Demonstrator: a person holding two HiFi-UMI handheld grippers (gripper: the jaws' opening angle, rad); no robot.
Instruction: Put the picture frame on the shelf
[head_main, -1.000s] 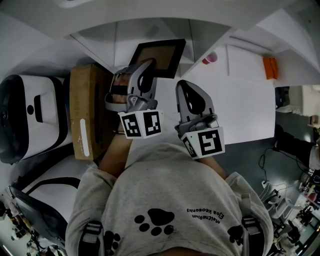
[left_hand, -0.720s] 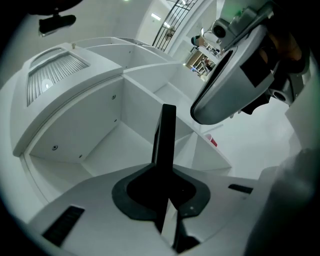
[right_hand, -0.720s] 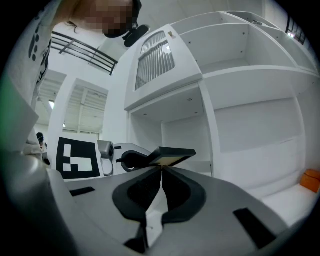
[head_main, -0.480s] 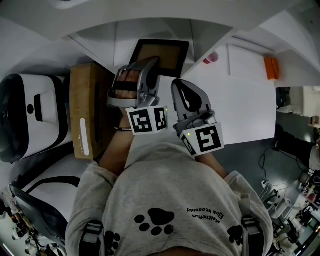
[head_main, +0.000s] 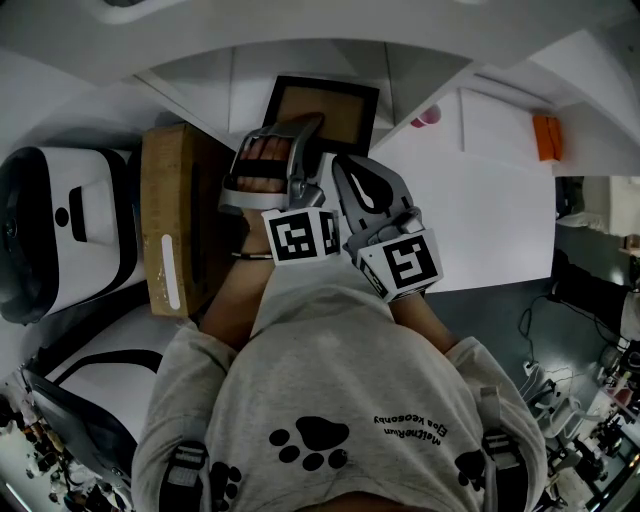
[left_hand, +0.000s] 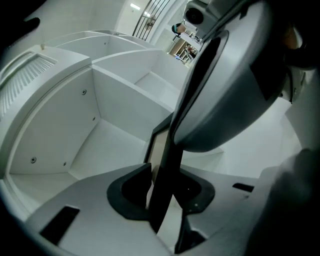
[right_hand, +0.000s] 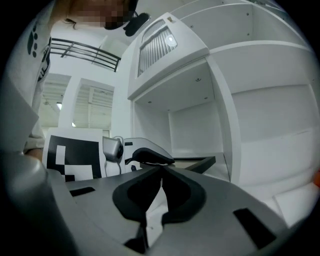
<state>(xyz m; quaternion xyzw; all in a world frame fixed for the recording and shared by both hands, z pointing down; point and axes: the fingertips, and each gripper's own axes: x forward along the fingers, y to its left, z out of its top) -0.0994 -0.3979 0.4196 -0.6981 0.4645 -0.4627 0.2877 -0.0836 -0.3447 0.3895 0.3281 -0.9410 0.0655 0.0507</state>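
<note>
The black picture frame (head_main: 325, 110) with its tan face lies in a compartment of the white shelf (head_main: 250, 80). My left gripper (head_main: 312, 125) is at its near left edge. In the left gripper view the frame's dark edge (left_hand: 159, 150) runs between the jaws of my left gripper (left_hand: 162, 185), which are opening; a thin gap shows beside the frame. My right gripper (head_main: 345, 165) hangs just right of the left one, shut and empty, and its body (left_hand: 240, 90) fills the upper right of that view. From the right gripper (right_hand: 161, 172), the frame (right_hand: 197, 162) lies flat ahead.
A brown cardboard box (head_main: 175, 215) stands left of my left hand, and a white-and-black machine (head_main: 60, 230) lies further left. A pink object (head_main: 425, 115) and an orange one (head_main: 541, 135) sit on the white top to the right. Shelf dividers (left_hand: 125, 85) wall the compartment.
The frame has gone deeper into the shelf compartment and now lies squarer. Both grippers moved forward, and the right one has closed in beside the left.
</note>
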